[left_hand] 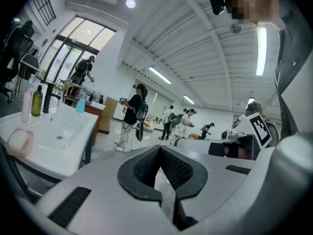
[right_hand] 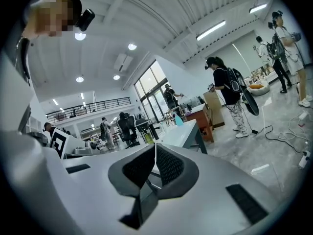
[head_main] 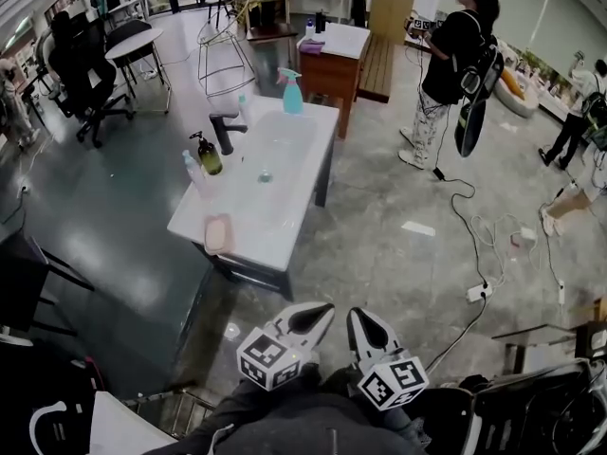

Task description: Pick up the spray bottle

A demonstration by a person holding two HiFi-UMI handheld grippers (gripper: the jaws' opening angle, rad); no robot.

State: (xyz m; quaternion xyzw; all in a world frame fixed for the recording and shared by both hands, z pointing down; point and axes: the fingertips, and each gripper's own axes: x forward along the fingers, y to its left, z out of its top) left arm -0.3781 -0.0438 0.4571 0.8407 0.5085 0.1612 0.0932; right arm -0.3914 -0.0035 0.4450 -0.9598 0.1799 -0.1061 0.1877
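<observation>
The spray bottle [head_main: 291, 91], teal with a pink trigger, stands upright at the far end of a white sink table [head_main: 285, 218]. It shows small in the left gripper view [left_hand: 80, 104] and in the right gripper view [right_hand: 179, 120]. My left gripper [head_main: 318, 313] and right gripper [head_main: 365, 318] sit side by side at the bottom of the head view, well short of the table's near end. In each gripper view the jaws meet at the tips with nothing between them, both for the left gripper [left_hand: 160, 148] and the right gripper [right_hand: 155, 146].
On the table's left side stand a black faucet [head_main: 226, 131], a green soap bottle [head_main: 208, 154], a clear bottle [head_main: 194, 172] and a pink soap dish [head_main: 218, 233]. A wooden cabinet [head_main: 332, 64] stands behind. A person [head_main: 450, 64] stands at the right; cables and a power strip [head_main: 477, 292] lie on the floor.
</observation>
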